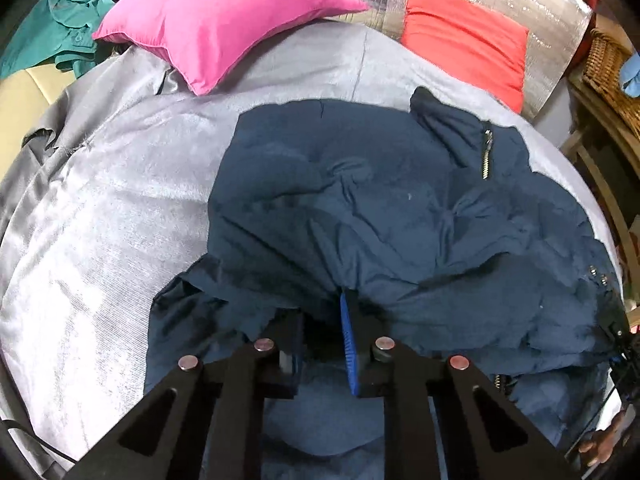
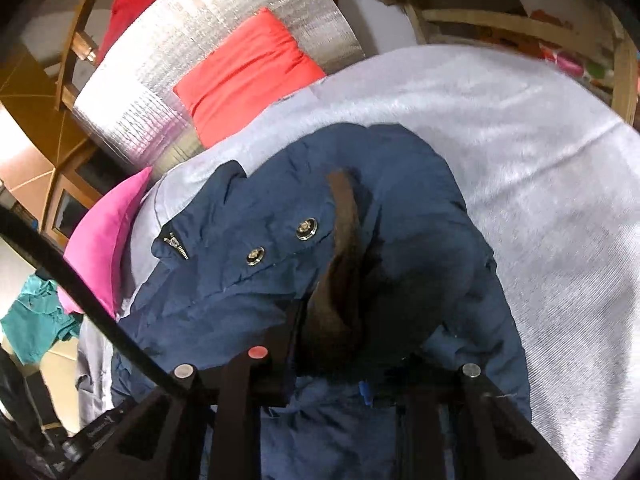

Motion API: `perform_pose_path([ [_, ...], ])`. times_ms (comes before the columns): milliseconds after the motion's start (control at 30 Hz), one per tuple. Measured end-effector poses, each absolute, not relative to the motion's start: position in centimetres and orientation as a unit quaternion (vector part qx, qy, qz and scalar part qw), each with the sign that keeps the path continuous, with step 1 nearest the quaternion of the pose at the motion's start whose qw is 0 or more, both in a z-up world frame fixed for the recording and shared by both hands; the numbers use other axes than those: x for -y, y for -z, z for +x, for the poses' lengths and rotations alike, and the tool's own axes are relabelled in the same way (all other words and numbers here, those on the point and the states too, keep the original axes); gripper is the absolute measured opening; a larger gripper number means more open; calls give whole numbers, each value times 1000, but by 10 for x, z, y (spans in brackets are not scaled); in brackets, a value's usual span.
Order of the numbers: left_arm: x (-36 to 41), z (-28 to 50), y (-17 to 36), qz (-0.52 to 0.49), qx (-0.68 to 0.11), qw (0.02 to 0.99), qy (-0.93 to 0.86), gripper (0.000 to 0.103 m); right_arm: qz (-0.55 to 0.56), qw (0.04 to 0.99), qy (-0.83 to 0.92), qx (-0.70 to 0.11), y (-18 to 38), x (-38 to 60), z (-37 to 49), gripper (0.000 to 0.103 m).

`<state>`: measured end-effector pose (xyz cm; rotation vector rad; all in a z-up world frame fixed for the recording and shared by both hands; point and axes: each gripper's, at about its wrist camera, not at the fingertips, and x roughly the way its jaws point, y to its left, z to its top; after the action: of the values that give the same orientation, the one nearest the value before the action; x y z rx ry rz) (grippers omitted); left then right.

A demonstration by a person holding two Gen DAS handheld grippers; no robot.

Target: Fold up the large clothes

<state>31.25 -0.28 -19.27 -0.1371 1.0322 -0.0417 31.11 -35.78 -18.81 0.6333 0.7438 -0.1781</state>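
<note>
The navy jacket [image 1: 380, 208] lies crumpled on the grey bedspread [image 1: 100, 208]; no readable label shows. The left gripper [image 1: 320, 320] and the right gripper [image 2: 332, 320] each pinch its fabric.

the jacket [image 1: 380, 208] lies on the bed [image 1: 120, 208], toward its right side in the left wrist view. behind it, two pillows [image 1: 216, 20] sit at the head of the bed, one to the left and one [image 1: 464, 36] to the right. beyond the bed's left edge lies what seems a crumpled shirt [image 1: 52, 32]. a wicker basket [image 1: 608, 68] stands right of the bed.
</note>
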Motion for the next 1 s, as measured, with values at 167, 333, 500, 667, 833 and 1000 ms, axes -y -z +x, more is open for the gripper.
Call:
perform_pose_path([
  [167,1,318,208,-69,-523,849,25,25,294,872,88,-381,206,353,318,27],
  [333,0,315,205,-65,-515,854,31,28,336,856,75,-386,205,364,315,38],
  [500,-6,311,202,-66,-514,855,39,27,352,853,65,-381,205,365,312,47],
  [667,2,302,202,-33,-503,863,39,22,319,861,58,-392,206,357,322,34],
  [833,-4,305,198,-46,-499,864,50,15,331,863,50,-378,192,361,320,24],
  [1000,-18,299,185,-72,-487,868,62,14,359,866,20,-347,176,371,308,23],
])
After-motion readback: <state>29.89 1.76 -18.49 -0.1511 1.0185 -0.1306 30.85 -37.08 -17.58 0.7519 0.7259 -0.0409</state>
